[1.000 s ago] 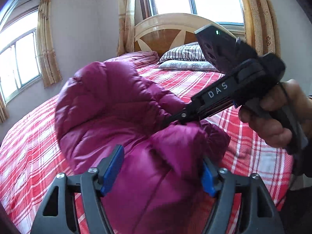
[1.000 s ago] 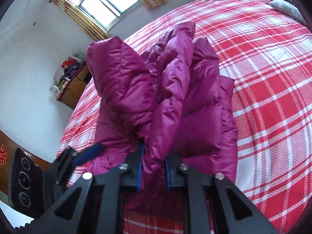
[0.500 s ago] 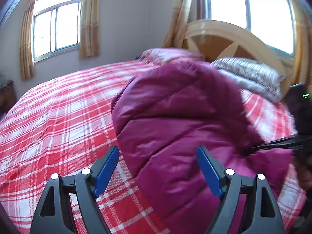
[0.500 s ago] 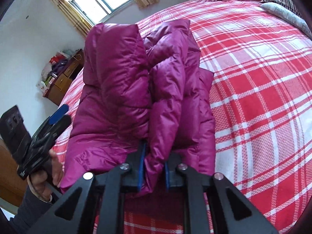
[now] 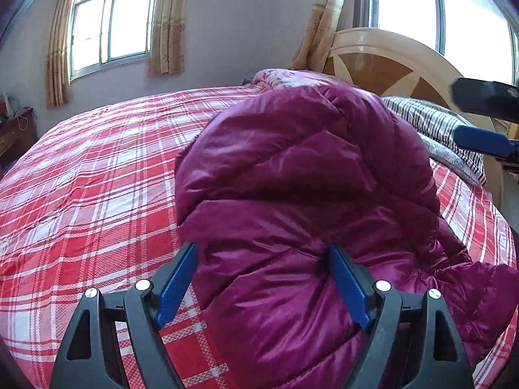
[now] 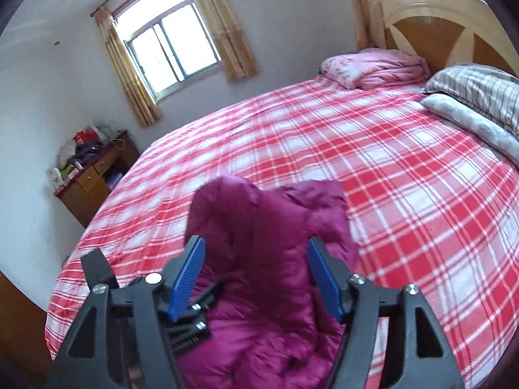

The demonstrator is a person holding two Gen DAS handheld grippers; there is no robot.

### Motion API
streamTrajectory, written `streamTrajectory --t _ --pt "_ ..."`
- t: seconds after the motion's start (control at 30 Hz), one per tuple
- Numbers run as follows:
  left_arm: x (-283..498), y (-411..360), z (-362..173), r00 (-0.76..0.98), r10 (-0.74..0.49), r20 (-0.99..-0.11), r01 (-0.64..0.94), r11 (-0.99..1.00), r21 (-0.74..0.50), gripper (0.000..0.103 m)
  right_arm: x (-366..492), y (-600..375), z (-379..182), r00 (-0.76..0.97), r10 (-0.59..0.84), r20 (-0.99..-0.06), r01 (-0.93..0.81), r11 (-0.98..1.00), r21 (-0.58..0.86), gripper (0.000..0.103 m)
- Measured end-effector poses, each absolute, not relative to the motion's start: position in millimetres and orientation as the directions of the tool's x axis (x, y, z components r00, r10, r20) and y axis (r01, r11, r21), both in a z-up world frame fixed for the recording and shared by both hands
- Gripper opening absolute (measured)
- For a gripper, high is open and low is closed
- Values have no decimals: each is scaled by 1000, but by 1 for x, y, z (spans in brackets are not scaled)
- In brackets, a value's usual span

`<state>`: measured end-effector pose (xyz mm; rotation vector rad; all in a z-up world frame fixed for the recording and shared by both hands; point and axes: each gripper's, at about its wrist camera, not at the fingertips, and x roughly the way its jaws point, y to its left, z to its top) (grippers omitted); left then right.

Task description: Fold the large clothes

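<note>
A magenta puffer jacket (image 5: 308, 194) lies bunched in a rough fold on the red plaid bed (image 5: 81, 194). My left gripper (image 5: 262, 283) is low against the near end of the jacket. Its jaws stand wide with the padded bulk filling the gap, and the pads do not squeeze it. In the right wrist view the jacket (image 6: 269, 227) lies below and beyond my right gripper (image 6: 256, 278). The right jaws are opening and nothing is pinched between the blue pads. The right gripper (image 5: 464, 118) also shows at the right edge of the left wrist view, above the jacket.
A wooden headboard (image 5: 389, 61), striped pillows (image 6: 480, 87) and a folded pink quilt (image 6: 373, 68) are at the head of the bed. A cluttered wooden desk (image 6: 94, 175) stands by the wall on the far side of the bed. Plaid cover (image 6: 389, 194) stretches beyond the jacket.
My right gripper has let go of the jacket fold it pinched and has risen; the jacket has dropped onto the bed. The left wrist view has rolled and shifted along the jacket.
</note>
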<state>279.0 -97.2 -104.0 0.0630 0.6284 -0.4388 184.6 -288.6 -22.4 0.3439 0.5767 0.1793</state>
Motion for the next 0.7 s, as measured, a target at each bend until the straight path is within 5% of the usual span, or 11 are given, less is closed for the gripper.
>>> streamTrajectory --t 0.27,0.5,0.7 --pt "302 -84 -93 735 -353 -579 326 933 -154 82 258 -266 -41 784 265 -561 6 901 433 51" --pt "315 -101 -91 757 -319 -571 290 946 -146 82 263 -294 -82 815 78 -575 92 961 260 51" --pt "346 -118 -95 742 -262 -618 227 964 -137 82 263 -322 -103 840 104 -533 81 947 312 51"
